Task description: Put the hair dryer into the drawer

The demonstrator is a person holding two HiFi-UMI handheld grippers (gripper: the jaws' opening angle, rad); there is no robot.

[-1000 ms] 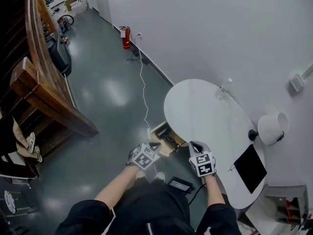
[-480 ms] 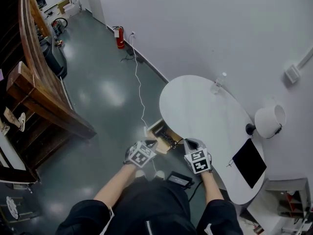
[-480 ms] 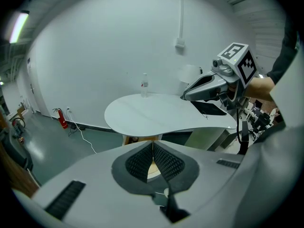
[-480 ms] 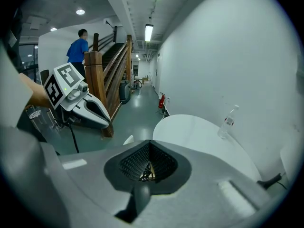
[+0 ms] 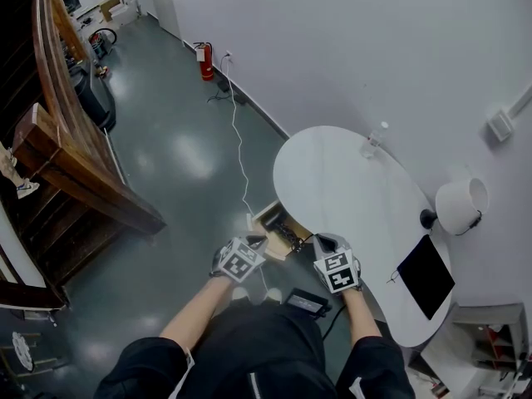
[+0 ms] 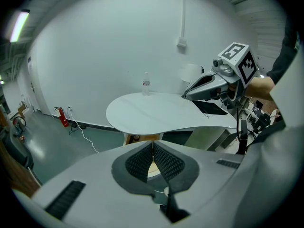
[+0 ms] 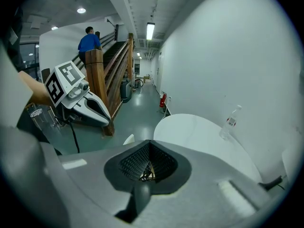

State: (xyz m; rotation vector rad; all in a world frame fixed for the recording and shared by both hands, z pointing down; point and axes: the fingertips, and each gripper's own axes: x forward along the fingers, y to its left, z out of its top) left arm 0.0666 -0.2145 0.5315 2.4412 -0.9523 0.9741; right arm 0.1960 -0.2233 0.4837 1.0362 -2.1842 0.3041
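1 clear bottle [image 5: 373, 142] on white oval table [image 5: 341, 198]; red fire ext. [image 5: 205, 61] by wall [image 5: 349, 48]

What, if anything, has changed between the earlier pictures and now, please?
A person's feet on the stairs climbed up along the picture's left edge. Nothing was grasped or released. The left gripper and right gripper stay shut and empty near the wooden drawer.

The floor [image 5: 179, 152] was smooth and glossy, mirroring the ceiling lights, while the tabletop [image 5: 349, 181] was a smooth, matt white. The railing [image 5: 79, 169] looked like varnished wood, the bottle [image 5: 371, 145] like clear plastic, and the pads [image 6: 168, 164] of the left claw [image 6: 153, 144] were dark and finely ribbed.
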